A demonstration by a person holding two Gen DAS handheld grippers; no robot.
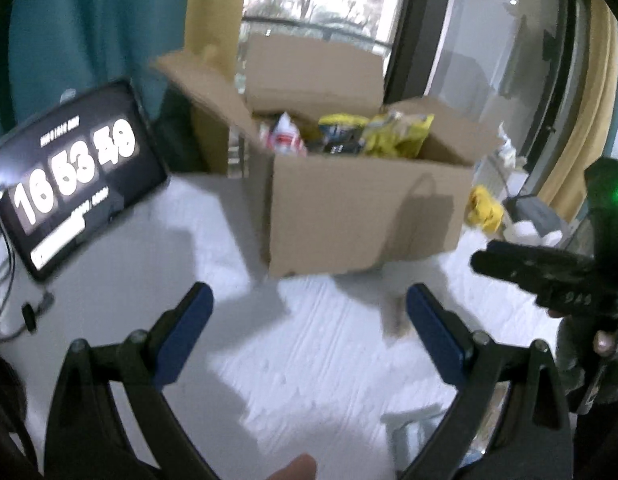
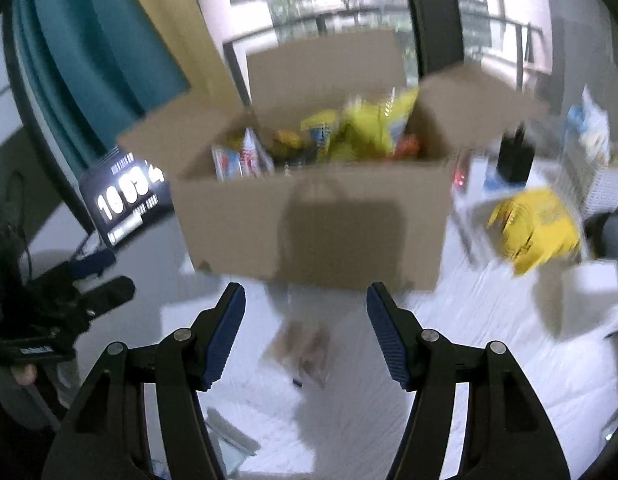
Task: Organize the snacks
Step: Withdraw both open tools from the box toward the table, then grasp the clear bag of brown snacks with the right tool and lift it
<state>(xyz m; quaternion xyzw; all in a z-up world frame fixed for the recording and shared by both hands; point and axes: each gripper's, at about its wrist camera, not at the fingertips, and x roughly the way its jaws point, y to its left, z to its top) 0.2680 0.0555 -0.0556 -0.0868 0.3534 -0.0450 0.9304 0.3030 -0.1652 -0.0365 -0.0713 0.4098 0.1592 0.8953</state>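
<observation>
Both views are motion-blurred, so small print and package labels cannot be read.

An open cardboard box stands on a white bench, its flaps folded outward. Snacks poke above the rim: yellow bags toward the right side, a white and red packet toward the left, a blue and yellow pack between them. What lies deeper in the box is hidden by its front wall.

The left gripper hovers over the bench just in front of the box, its blue-padded jaws spread wide with nothing between them. The right gripper is likewise released and empty, pointing at the box front, where a dark shadow falls on the cardboard. In the left view the right gripper appears at the right edge as a dark shape with a green light, mostly cut off; in the right view the left gripper is a dark blurred mass at the left edge.

One yellow bag lies on the bench to the right of the box, apart from it. Just beyond it sits a white basket, its contents too smeared to name. A tablet leans to the left of the box, showing large white clock digits; in the right view the box hides part of it. A brown scrap lies on the bench between the right jaws, too blurred to identify.
</observation>
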